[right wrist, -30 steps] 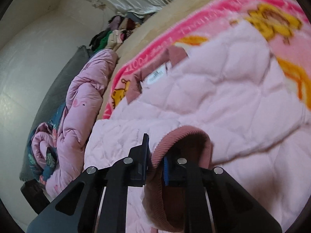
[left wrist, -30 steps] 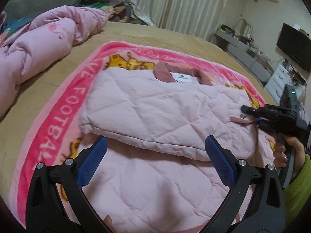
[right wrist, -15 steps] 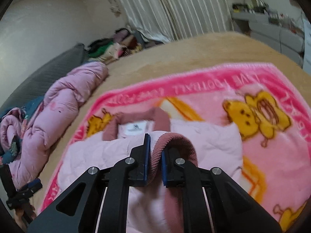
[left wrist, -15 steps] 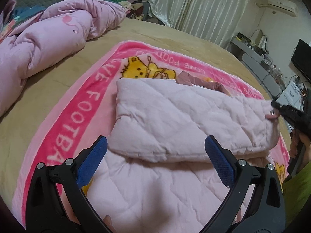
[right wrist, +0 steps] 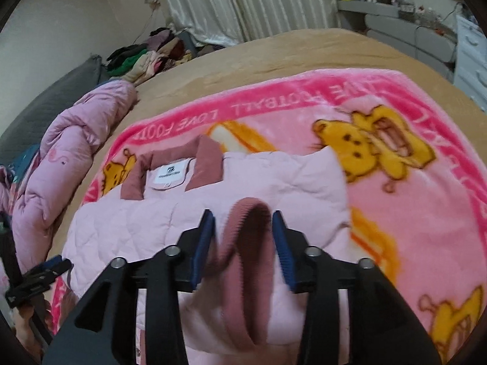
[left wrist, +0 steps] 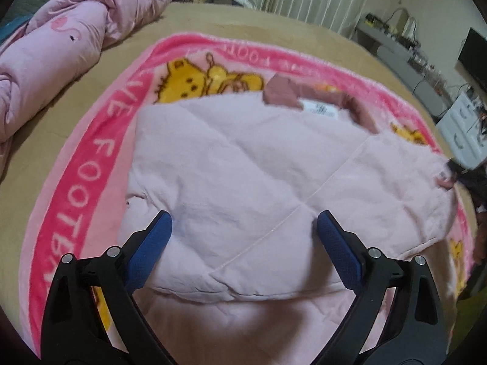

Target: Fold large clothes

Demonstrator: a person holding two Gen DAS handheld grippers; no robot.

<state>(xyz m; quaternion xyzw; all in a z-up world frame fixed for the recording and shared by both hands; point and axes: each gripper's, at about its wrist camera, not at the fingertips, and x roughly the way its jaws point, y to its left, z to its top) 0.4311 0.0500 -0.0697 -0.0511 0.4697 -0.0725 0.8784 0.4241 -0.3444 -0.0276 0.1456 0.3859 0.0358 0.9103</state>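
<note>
I am in the sleeve-folding step: my right gripper [right wrist: 242, 240] is opening its jaws and lets go the ribbed cuff [right wrist: 243, 228], which lies loose between the pads on the quilted pink jacket [left wrist: 249, 188], spread on the pink cartoon blanket [left wrist: 91, 167]. My left gripper [left wrist: 243, 237] hovers spread wide and empty over the folded body, so next I think it must take the near hem. The bunched pink duvet [left wrist: 61, 45] lies well apart and blocks nothing

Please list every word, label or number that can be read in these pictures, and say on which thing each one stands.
"LOVE FOOTBALL": white letters on the hot-pink border of the blanket, upside down in the right wrist view.
"FOOTB": same border, left wrist view; the rest is cut off.
Neck label of the pink jacket: a logo and a line of print, too small to read.
</note>
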